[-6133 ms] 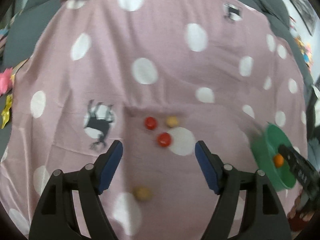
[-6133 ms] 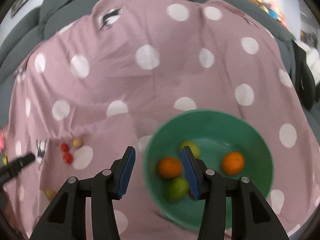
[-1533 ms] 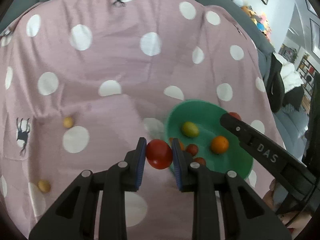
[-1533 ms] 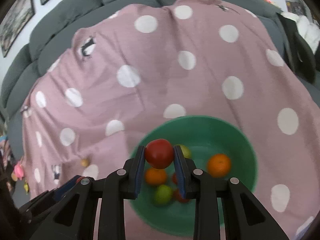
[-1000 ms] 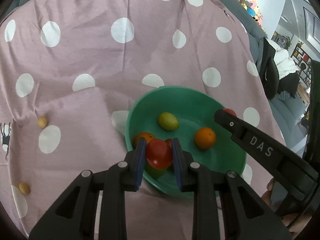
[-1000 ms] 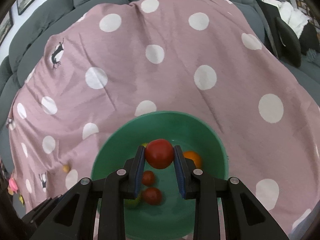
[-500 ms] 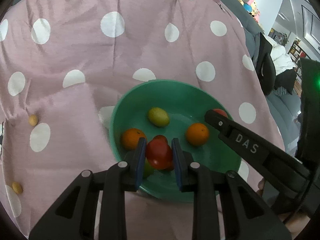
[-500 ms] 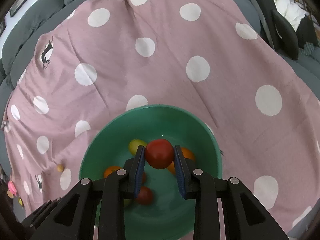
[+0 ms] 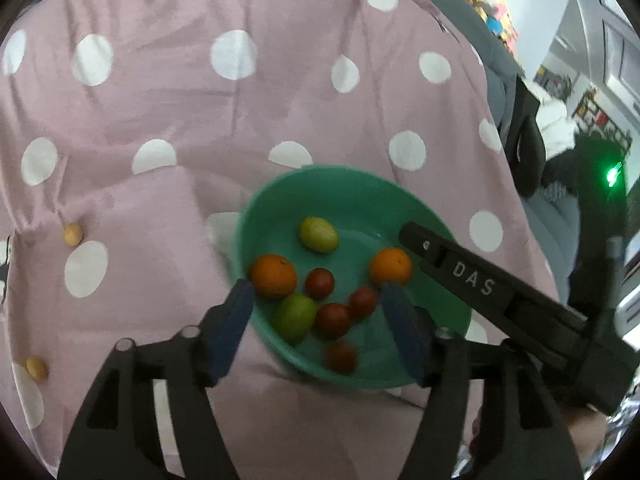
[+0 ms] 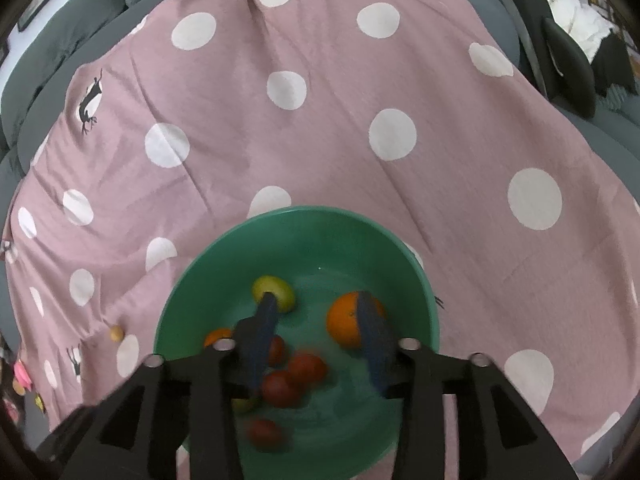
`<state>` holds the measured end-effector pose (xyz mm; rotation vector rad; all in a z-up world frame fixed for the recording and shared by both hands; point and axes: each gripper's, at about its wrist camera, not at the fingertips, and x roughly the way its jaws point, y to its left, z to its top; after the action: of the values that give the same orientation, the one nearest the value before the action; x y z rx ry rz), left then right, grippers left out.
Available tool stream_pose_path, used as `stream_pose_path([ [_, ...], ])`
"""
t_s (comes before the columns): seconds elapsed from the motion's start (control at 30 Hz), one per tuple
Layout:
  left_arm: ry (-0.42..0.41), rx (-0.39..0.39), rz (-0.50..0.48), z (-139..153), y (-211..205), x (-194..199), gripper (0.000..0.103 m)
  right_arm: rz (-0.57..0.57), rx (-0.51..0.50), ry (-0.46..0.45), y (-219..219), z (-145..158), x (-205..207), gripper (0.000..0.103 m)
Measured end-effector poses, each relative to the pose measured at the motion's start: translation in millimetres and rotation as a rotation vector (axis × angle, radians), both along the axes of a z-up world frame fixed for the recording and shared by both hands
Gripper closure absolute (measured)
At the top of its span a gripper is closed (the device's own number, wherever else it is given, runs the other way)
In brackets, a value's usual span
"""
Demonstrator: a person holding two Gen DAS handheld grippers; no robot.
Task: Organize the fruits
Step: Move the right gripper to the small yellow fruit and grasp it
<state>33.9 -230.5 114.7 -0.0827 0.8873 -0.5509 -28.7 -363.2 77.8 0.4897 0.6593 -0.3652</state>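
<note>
A green bowl (image 9: 276,204) (image 10: 224,264) sits on the pink polka-dot cloth. It holds two oranges (image 9: 273,276) (image 10: 344,326), two green-yellow fruits (image 9: 319,234) (image 10: 274,292) and several red tomatoes (image 9: 334,318) (image 10: 306,368). My left gripper (image 9: 318,322) is open and empty over the near side of the bowl. My right gripper (image 10: 318,344) is open and empty over the bowl; its finger also shows in the left wrist view (image 9: 472,280). Two small yellow fruits (image 9: 72,234) (image 9: 36,367) lie on the cloth at the left.
The cloth (image 10: 320,128) covers a grey sofa (image 10: 72,40). It is creased and raised left of the bowl (image 9: 132,208). A black chair (image 9: 528,140) and room clutter stand off to the right.
Both grippers have opened and let go of their red tomatoes, which now lie in the bowl with the other fruit. Both grippers have stayed over the bowl.
</note>
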Motion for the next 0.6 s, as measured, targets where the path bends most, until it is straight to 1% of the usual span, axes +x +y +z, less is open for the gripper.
stream_pose_path([
  [0.07,0.011,0.011,0.024,3.4,15.4,1.9,0.036,0.007,-0.005,-0.001,2.3,1.7,0.3,0.057],
  [0.17,0.005,0.031,0.069,8.6,48.6,3.2,0.035,0.016,-0.016,-0.006,6.7,4.6,0.5,0.057],
  [0.23,0.002,0.055,0.124,10.5,77.8,4.3,0.036,0.024,-0.026,-0.005,11.1,6.3,2.0,0.057],
  [0.3,0.03,0.079,0.163,8.9,109.5,6.6,0.036,0.039,-0.037,-0.002,17.9,7.7,4.9,0.057],
  [0.37,0.054,0.084,0.197,8.0,134.6,9.1,0.037,0.066,-0.049,0.0,27.4,9.5,9.4,0.057],
  [0.43,0.071,0.083,0.273,5.7,169.3,8.6,0.037,0.099,-0.064,-0.003,40.5,12.4,14.2,0.057],
  [0.53,0.088,0.064,0.339,-0.8,204.1,4.2,0.038,0.151,-0.083,-0.009,61.8,15.5,21.6,0.057],
  [0.6,0.103,0.06,0.357,-8.2,219.9,3.4,0.04,0.215,-0.063,-0.02,78.3,16.1,27.5,0.057],
])
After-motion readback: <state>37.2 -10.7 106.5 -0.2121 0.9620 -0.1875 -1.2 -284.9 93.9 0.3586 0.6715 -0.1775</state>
